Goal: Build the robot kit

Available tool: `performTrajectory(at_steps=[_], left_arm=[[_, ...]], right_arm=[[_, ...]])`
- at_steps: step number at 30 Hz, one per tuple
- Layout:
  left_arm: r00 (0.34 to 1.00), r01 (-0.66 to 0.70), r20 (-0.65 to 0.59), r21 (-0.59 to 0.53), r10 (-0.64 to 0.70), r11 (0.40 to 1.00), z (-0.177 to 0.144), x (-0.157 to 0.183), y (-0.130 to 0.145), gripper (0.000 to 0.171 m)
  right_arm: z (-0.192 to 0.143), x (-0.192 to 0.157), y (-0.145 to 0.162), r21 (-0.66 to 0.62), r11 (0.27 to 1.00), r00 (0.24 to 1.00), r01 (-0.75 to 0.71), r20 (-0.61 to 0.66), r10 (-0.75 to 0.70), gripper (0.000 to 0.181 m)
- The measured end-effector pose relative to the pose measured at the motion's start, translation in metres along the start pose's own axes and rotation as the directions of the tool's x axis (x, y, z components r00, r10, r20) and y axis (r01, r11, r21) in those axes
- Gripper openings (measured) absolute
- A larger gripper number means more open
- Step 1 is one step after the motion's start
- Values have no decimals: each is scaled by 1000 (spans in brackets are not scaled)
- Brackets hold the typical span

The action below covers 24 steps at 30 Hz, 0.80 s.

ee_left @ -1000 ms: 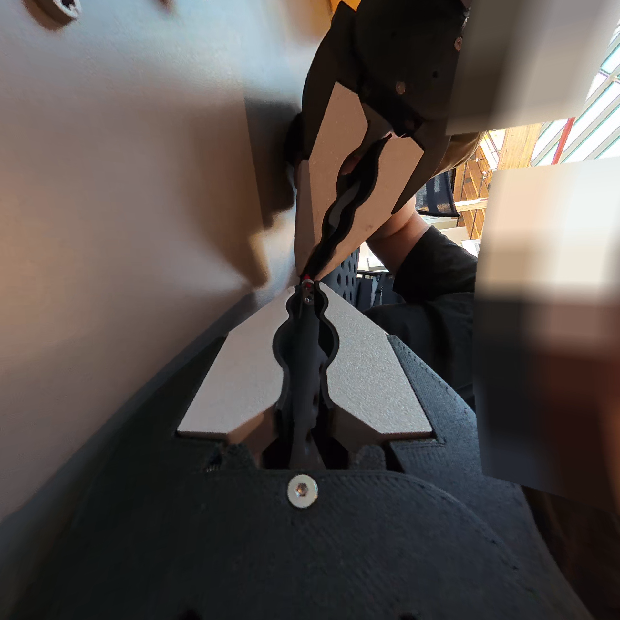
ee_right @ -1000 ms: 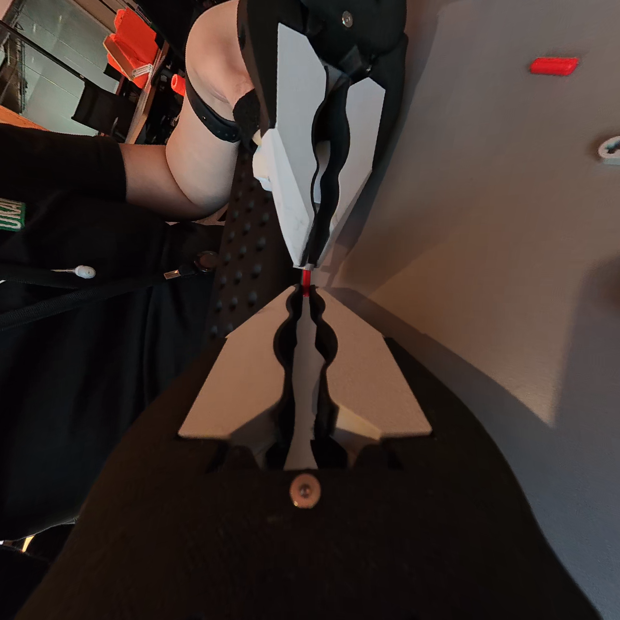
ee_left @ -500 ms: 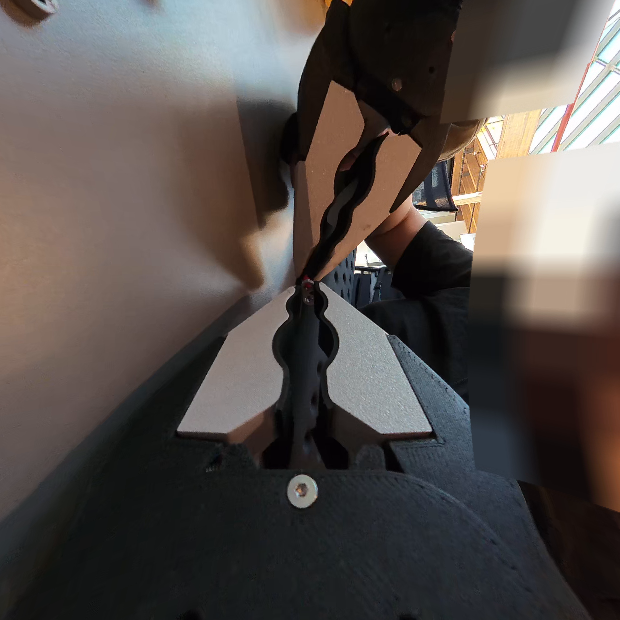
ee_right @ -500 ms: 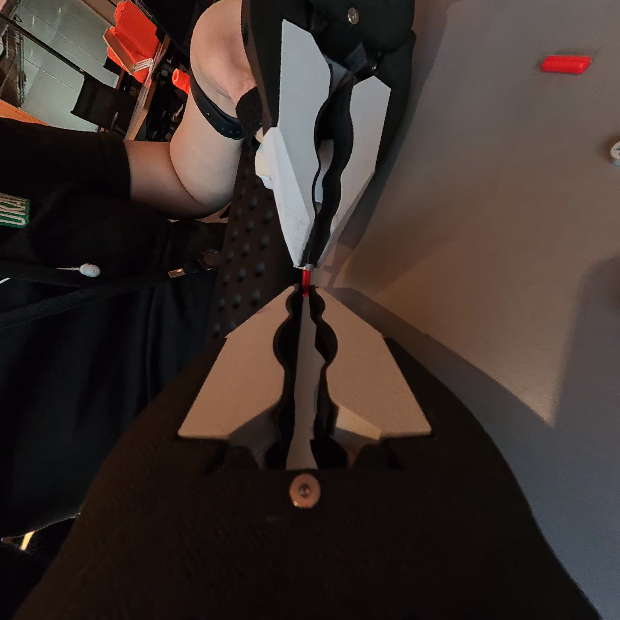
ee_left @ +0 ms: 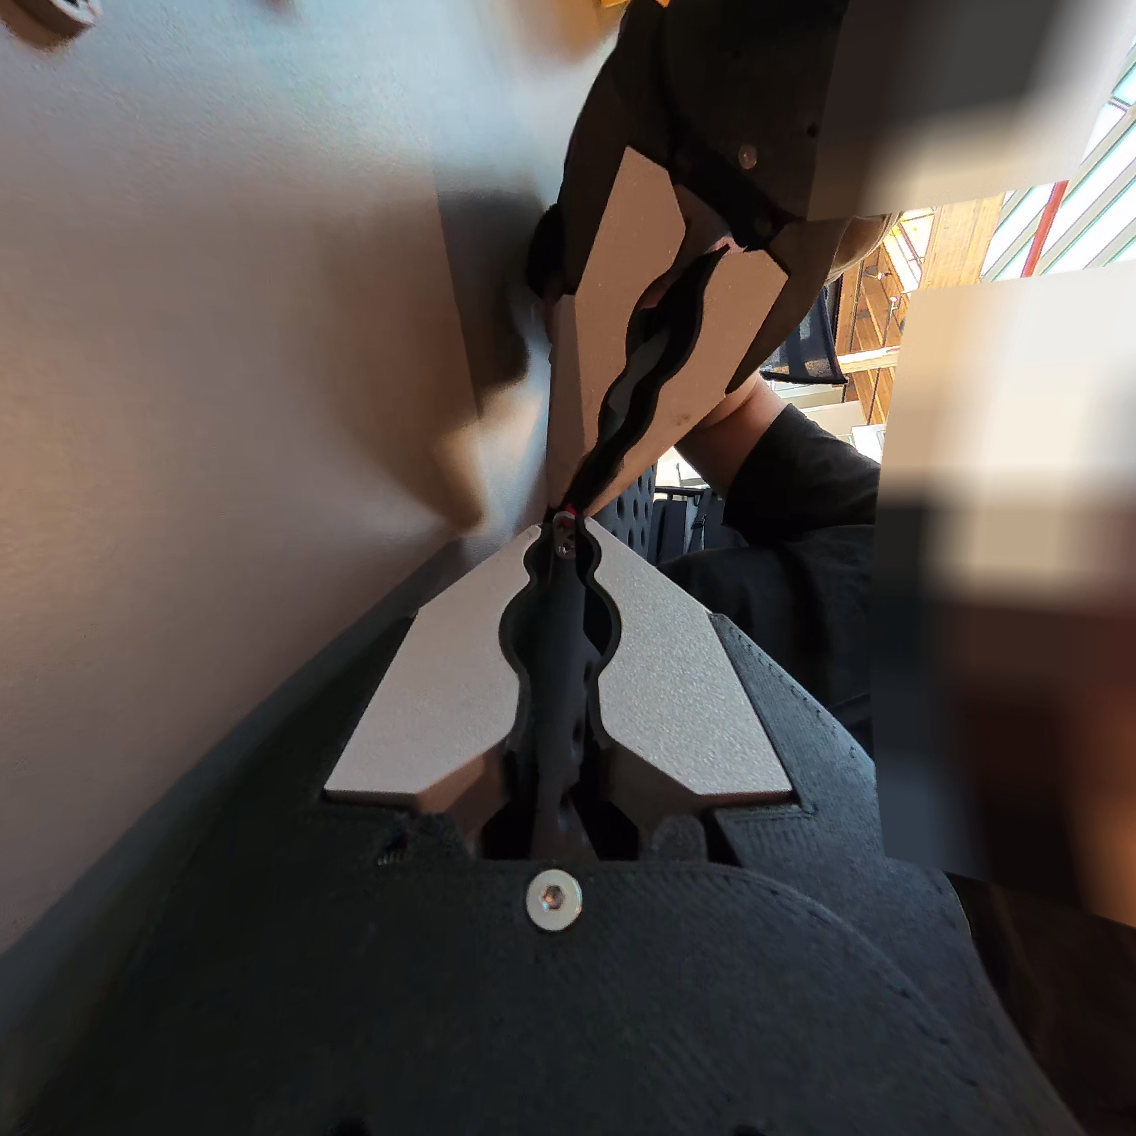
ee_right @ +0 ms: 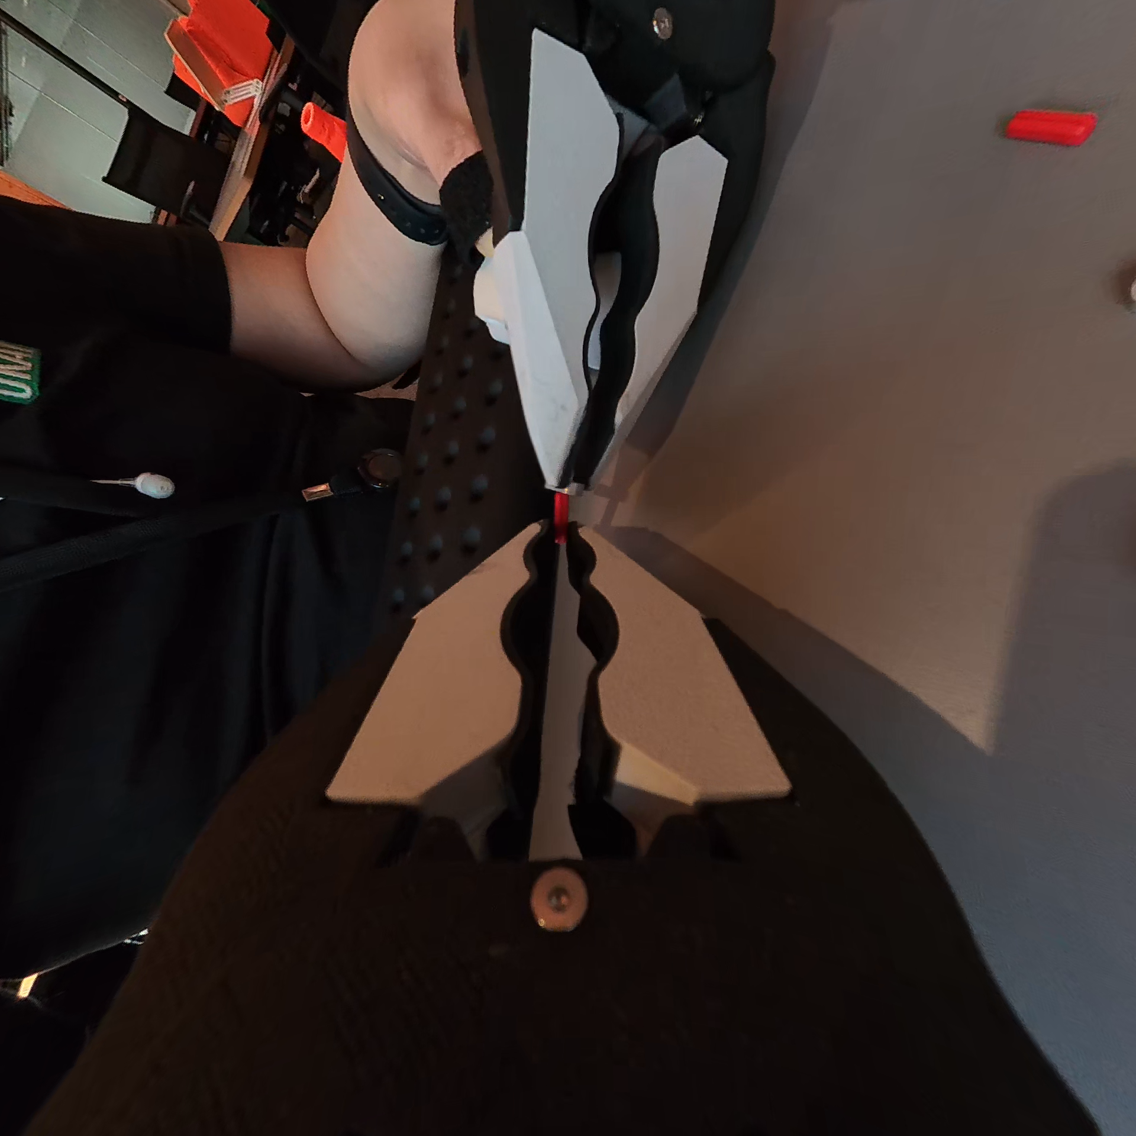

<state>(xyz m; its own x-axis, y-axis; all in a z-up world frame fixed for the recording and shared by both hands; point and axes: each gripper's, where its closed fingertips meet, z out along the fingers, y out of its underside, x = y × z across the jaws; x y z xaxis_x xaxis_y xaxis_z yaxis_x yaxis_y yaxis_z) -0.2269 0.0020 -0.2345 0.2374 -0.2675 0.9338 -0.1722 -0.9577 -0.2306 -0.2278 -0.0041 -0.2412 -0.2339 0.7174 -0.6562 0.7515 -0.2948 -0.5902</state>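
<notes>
Right wrist view, left to right: person's bare forearm with black wristband, dark perforated panel, then both grippers tip to tip.

Right gripper closed tight on 1 end of a small red piece. Left gripper, far side, pinches the other end, which looks like a small metal part. The piece hangs just above the grey table.

Another red piece lies far right on the table, well apart. Small pale fitting at right edge, too cropped to tell.

Left wrist view: left gripper narrow, clamped on a small metal bit; right gripper meets it.
</notes>
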Motion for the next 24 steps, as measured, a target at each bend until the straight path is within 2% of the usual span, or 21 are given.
performTrajectory(at_steps=[11,22,24], left_arm=[[1000,-4,-2,-12,4,1000,1,0,1,5],[1000,10,25,-5,-9,1000,1,-4,0,5],[1000,-4,26,-12,4,1000,1,-3,1,5]], right_arm=[[0,2,1,-9,1000,1000,1,-19,-1,3],[1,8,1,-91,980,959,177,-207,-193,3],[1,6,1,-92,982,962,168,-205,-183,3]])
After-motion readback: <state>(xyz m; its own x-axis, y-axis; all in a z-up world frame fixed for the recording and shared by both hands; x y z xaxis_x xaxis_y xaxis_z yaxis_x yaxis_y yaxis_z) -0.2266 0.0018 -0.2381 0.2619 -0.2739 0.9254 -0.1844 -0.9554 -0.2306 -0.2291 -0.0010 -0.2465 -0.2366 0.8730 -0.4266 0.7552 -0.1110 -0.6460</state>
